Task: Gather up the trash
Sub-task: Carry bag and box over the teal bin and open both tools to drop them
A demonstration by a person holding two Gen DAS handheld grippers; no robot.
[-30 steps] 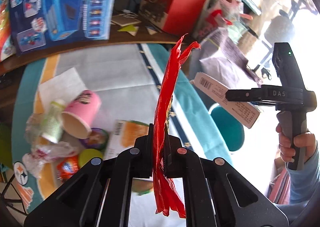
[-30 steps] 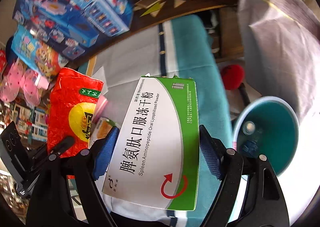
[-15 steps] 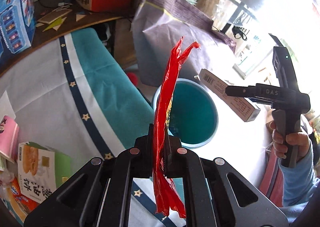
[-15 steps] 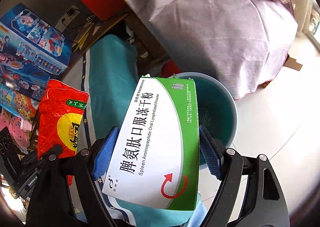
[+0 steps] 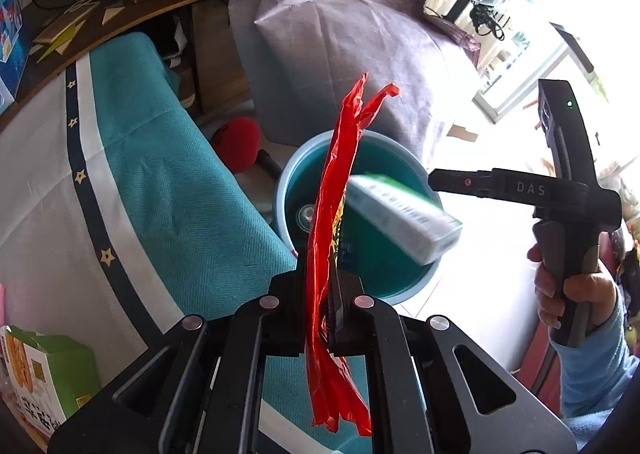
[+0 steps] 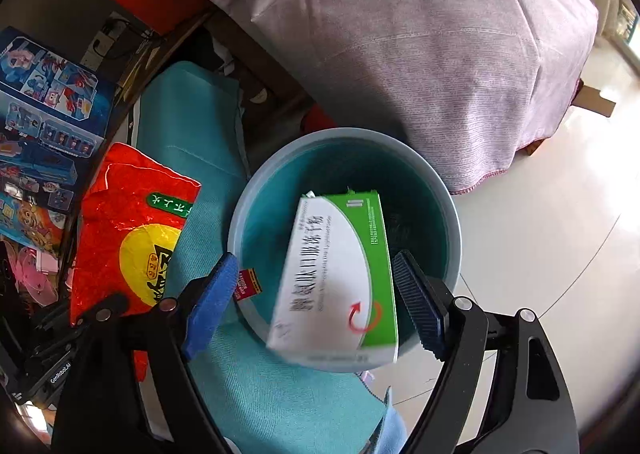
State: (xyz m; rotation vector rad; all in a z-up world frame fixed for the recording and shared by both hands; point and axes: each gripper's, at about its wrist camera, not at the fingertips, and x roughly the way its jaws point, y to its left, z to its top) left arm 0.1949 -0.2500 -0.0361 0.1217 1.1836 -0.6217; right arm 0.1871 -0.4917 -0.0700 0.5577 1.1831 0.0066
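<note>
My left gripper (image 5: 324,282) is shut on a flat red snack wrapper (image 5: 340,173), held edge-up above the near side of a teal bin (image 5: 288,189) on the floor. In the right wrist view the same wrapper (image 6: 132,230) shows its yellow label, left of the bin (image 6: 452,213). My right gripper (image 6: 316,258) stands open over the bin. A green and white medicine box (image 6: 340,274), blurred, drops between its blue pads (image 6: 212,294) without touching them. From the left wrist view the box (image 5: 400,213) tilts below the right gripper (image 5: 436,178).
A table with a teal and white cloth (image 5: 160,193) borders the bin on the left; a green snack box (image 5: 48,374) lies on it. A purple cloth-covered bulk (image 5: 340,53) stands behind the bin. A red round object (image 5: 236,141) lies on the floor. A hand (image 5: 572,294) grips the right tool.
Both grippers swung from over the table to above the bin. The right gripper let go of the medicine box, which now falls toward the bin. The left still holds the wrapper.
</note>
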